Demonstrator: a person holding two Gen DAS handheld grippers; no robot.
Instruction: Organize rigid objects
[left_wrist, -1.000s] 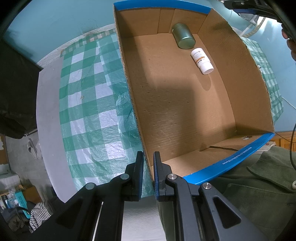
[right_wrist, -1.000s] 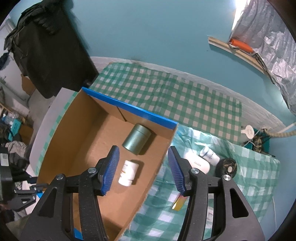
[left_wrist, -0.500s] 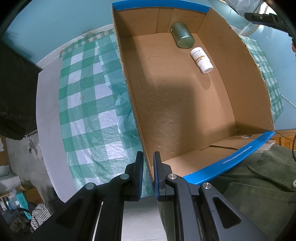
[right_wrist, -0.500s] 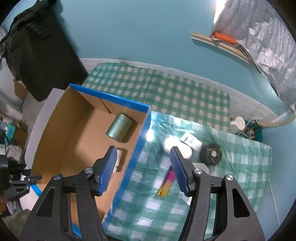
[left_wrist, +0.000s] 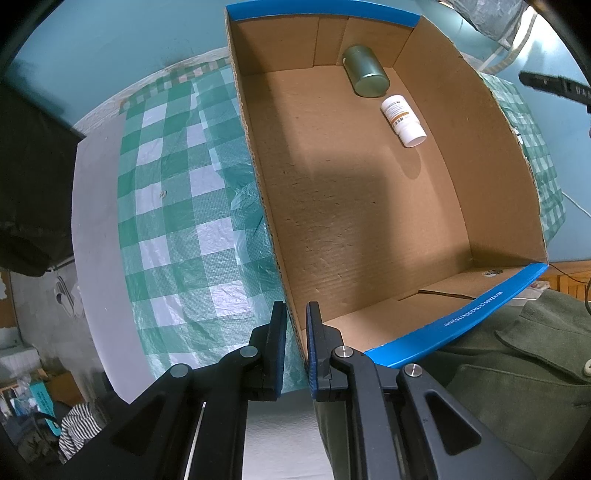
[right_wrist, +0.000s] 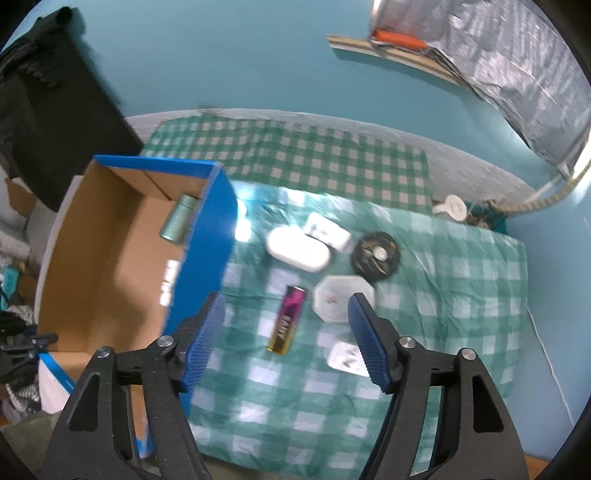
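In my cardboard box (left_wrist: 369, 206), at one o'clock, lie a green tin (left_wrist: 365, 72) and pill bottle (left_wrist: 403, 120); five items wait on the worktop (right_wrist: 424, 332). Left tongs (left_wrist: 296, 332) pinch the box wall; right tongs (right_wrist: 286, 332) are spreading, empty, over the pink tube (right_wrist: 288, 319).

The box (left_wrist: 362, 221) is matt, rough corrugated cardboard with glossy blue edges. The checked cloth (left_wrist: 177, 221) looks like shiny, crinkled plastic. The green can (left_wrist: 365, 72) is brushed metal, the bottle (left_wrist: 402, 120) smooth white plastic.

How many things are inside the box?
2: a green metal tin at the far end of the brown cardboard box, and a white plastic pill bottle lying just beside it. Nothing else shows.
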